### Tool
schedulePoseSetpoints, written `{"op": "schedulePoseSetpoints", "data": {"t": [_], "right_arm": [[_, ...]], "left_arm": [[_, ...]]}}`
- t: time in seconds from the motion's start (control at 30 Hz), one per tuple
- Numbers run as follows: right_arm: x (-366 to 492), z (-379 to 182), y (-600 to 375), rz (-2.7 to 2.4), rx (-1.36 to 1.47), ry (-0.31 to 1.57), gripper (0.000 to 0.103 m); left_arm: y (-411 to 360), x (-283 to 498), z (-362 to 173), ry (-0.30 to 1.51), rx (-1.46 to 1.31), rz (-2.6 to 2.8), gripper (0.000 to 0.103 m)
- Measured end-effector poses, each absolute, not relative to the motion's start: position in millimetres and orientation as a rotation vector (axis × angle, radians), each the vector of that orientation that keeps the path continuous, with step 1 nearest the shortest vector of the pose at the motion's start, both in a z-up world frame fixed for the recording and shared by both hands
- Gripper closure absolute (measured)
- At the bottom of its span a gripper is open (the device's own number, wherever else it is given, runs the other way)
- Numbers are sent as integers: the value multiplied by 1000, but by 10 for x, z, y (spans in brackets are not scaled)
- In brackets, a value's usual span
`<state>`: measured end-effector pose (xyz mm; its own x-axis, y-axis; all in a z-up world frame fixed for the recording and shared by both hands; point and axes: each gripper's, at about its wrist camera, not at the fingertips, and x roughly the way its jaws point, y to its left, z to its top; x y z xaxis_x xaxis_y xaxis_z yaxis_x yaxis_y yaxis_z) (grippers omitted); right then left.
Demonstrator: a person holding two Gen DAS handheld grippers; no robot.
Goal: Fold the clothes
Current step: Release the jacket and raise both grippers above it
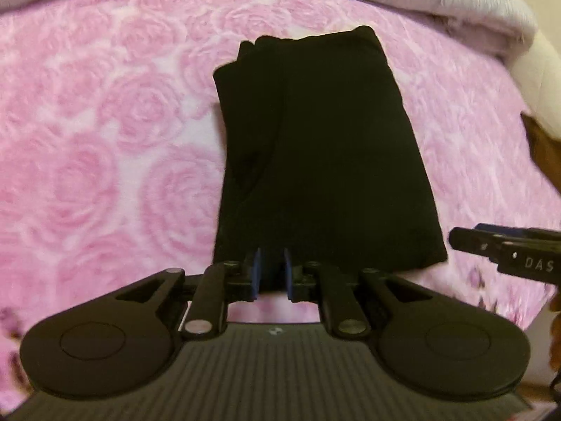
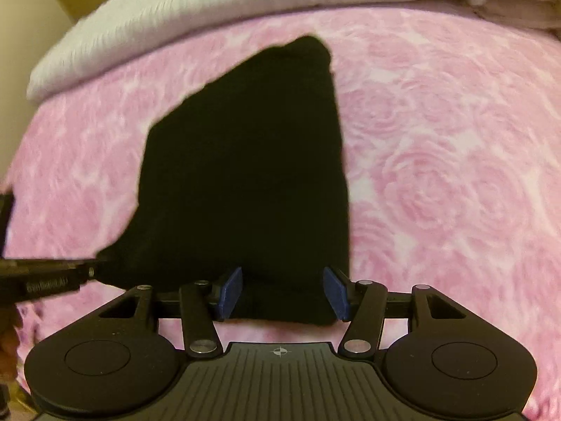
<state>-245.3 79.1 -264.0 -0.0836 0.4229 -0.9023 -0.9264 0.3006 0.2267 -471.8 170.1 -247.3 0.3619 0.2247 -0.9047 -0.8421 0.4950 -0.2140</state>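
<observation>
A pink rose-patterned blanket (image 1: 105, 158) is spread over the whole bed surface, and a pale grey quilt (image 2: 182, 10) is bunched along its far edge. A black garment (image 1: 315, 147), folded into a long rectangle, is laid flat on the blanket near the middle, with its near short edge reaching both grippers. In the left wrist view, the left gripper (image 1: 272, 273) is seen at the garment's near left corner, its blue pads (image 1: 257, 273) brought close together with dark cloth and a narrow gap shown between them; whether cloth is actually pinched cannot be told. In the right wrist view, the right gripper (image 2: 283, 293) is held spread wide, its blue pads (image 2: 231, 293) set on either side of the garment's near right corner, with nothing clamped. Each gripper's tip is caught at the side of the other's view.
</observation>
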Motion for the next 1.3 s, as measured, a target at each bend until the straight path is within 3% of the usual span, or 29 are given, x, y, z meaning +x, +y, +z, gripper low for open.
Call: {"op": "schedulePoseSetpoints", "data": {"t": [0.37,0.93,1.3], "right_arm": [[-2685,-1724,400,1181,-617,1200,46],[-2814,-891,-809,1312,-585,1037,46],[-2905,-602,-1176,1397,-572,951,46]], "left_arm": [[1196,-4729,-1504,1020,-714,843,86],[-163,-4577,-838,916,-661,978,82],[-555,-4666,-564,861,-610,1046,78]]}}
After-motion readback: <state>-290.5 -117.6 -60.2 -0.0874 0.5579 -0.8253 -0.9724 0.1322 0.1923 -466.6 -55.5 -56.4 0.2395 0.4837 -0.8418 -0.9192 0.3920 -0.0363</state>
